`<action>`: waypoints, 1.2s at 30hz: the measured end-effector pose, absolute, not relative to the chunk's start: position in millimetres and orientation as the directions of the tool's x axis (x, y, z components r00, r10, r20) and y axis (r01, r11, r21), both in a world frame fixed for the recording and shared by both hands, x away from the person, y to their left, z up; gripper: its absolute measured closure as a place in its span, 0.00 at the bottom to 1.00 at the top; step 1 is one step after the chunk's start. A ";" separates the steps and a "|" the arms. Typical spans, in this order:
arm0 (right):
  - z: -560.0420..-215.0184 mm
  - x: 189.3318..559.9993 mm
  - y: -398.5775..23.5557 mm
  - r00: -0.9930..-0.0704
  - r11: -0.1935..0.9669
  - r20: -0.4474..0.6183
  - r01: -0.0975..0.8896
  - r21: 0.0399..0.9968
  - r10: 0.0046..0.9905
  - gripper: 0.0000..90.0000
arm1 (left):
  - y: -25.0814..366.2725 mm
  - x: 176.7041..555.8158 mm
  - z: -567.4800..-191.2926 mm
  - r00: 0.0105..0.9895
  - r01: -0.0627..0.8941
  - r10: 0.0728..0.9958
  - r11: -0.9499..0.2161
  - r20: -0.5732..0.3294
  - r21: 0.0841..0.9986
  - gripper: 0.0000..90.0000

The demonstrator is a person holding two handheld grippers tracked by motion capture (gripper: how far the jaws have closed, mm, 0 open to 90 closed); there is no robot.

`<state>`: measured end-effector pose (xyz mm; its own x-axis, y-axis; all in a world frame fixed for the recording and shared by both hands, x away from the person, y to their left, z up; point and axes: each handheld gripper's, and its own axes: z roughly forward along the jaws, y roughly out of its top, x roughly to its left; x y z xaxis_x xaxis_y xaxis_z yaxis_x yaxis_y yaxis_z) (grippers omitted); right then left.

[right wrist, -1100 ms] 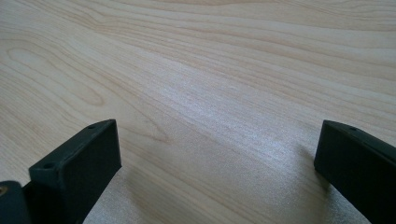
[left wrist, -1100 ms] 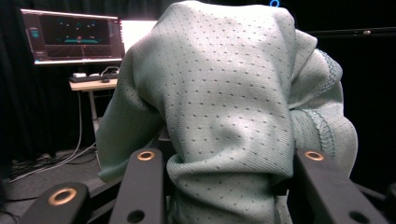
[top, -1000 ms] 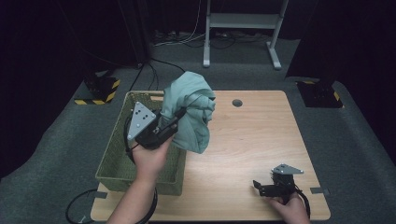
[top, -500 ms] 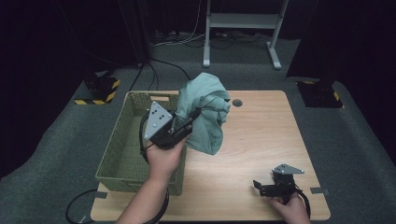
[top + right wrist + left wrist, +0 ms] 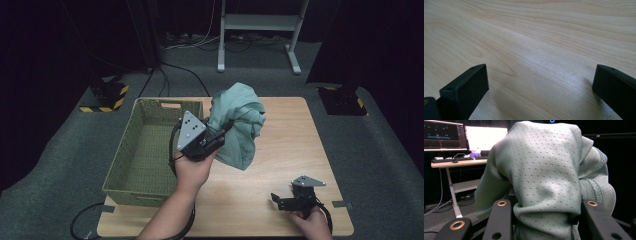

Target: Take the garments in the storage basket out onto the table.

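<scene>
Left gripper (image 5: 226, 131) clamped on bunched, dotted knit mint cloth (image 5: 241, 125), held above pale wood-grain table (image 5: 285, 130) beside woven green basket (image 5: 145, 150). Right gripper (image 5: 276, 201) wide open, empty, resting on table.

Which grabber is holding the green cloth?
The left gripper, next to the green basket: its jaws pinch the bunched cloth up off the table. The right gripper sits low at the table's near edge, jaws apart, holding nothing.

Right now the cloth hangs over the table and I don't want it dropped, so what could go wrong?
The left gripper pinches only a fold of the green cloth, so the bunch could slip loose. Its hanging end may drag on the table or catch the basket rim. The right gripper rests open, too far off to help.
</scene>
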<state>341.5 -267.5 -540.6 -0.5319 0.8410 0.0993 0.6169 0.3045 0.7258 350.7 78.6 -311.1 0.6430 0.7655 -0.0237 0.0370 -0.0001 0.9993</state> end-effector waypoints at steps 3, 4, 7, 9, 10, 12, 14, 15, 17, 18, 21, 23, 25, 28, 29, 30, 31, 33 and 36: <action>-540.5 341.4 -267.4 -0.531 0.304 0.101 0.619 0.724 0.841 0.00 | 75.5 351.0 -312.4 0.644 0.037 0.765 -0.002 -0.023 0.999 0.68; -540.6 341.4 -267.6 -0.532 0.304 0.101 0.618 0.725 0.841 0.00 | 72.9 351.6 -313.5 0.646 0.043 0.763 -0.001 -0.027 0.999 0.68; -540.5 341.4 -267.7 -0.533 0.304 0.102 0.618 0.725 0.840 0.00 | 68.1 352.7 -315.7 0.652 0.047 0.758 0.001 -0.032 0.999 0.68; -540.5 341.3 -267.7 -0.533 0.304 0.102 0.618 0.725 0.840 0.00 | 66.6 352.9 -316.3 0.653 0.048 0.757 0.001 -0.032 0.999 0.68; -540.5 341.3 -267.6 -0.533 0.304 0.101 0.618 0.725 0.840 0.00 | 64.0 353.5 -317.4 0.655 0.050 0.755 -0.001 -0.032 0.999 0.68; -540.5 341.2 -267.5 -0.533 0.305 0.100 0.617 0.725 0.840 0.00 | 62.4 353.9 -318.1 0.657 0.052 0.754 -0.002 -0.033 0.999 0.68; -540.5 341.2 -267.5 -0.533 0.305 0.100 0.617 0.725 0.840 0.00 | 60.1 354.5 -319.0 0.659 0.056 0.752 -0.004 -0.034 0.998 0.68; -540.5 341.2 -267.6 -0.534 0.305 0.100 0.617 0.725 0.840 0.00 | 58.2 354.9 -319.6 0.661 0.058 0.749 -0.004 -0.035 0.998 0.68; -540.5 341.3 -267.7 -0.534 0.305 0.101 0.617 0.725 0.840 0.00 | 57.1 355.0 -319.9 0.662 0.060 0.748 -0.004 -0.037 0.998 0.68; -540.5 341.3 -267.8 -0.534 0.304 0.102 0.617 0.726 0.839 0.00 | 55.5 355.3 -320.4 0.664 0.062 0.747 -0.007 -0.036 0.998 0.68; -540.6 341.5 -268.1 -0.534 0.303 0.103 0.616 0.727 0.839 0.00 | 52.3 355.9 -321.9 0.670 0.066 0.742 -0.011 -0.036 0.998 0.68; -540.6 341.5 -268.1 -0.534 0.303 0.103 0.616 0.727 0.839 0.00 | 50.8 356.4 -322.7 0.672 0.067 0.740 -0.012 -0.036 0.998 0.68; -540.6 341.3 -267.9 -0.534 0.304 0.102 0.617 0.726 0.840 0.00 | 48.4 357.1 -324.2 0.675 0.072 0.737 -0.012 -0.040 0.997 0.67; -540.6 341.5 -268.1 -0.534 0.303 0.103 0.616 0.727 0.839 0.00 | 44.5 358.1 -326.9 0.681 0.080 0.731 -0.012 -0.046 0.997 0.67; -540.6 341.5 -268.3 -0.534 0.301 0.105 0.616 0.728 0.839 0.00 | 43.3 358.4 -327.9 0.682 0.083 0.730 -0.014 -0.047 0.996 0.67; -540.5 341.4 -268.3 -0.532 0.299 0.108 0.619 0.726 0.840 0.00 | 40.8 359.1 -329.9 0.686 0.090 0.726 -0.012 -0.053 0.996 0.67; -540.5 341.4 -268.3 -0.532 0.299 0.108 0.619 0.726 0.840 0.00 | 40.8 359.1 -329.9 0.686 0.090 0.726 -0.012 -0.053 0.996 0.67; -540.5 341.4 -268.2 -0.533 0.300 0.107 0.618 0.726 0.840 0.00 | 37.0 360.2 -333.2 0.689 0.098 0.723 -0.013 -0.058 0.995 0.67; -540.5 341.4 -268.3 -0.533 0.299 0.108 0.619 0.726 0.840 0.00 | 34.6 361.2 -335.6 0.689 0.105 0.722 -0.014 -0.063 0.994 0.67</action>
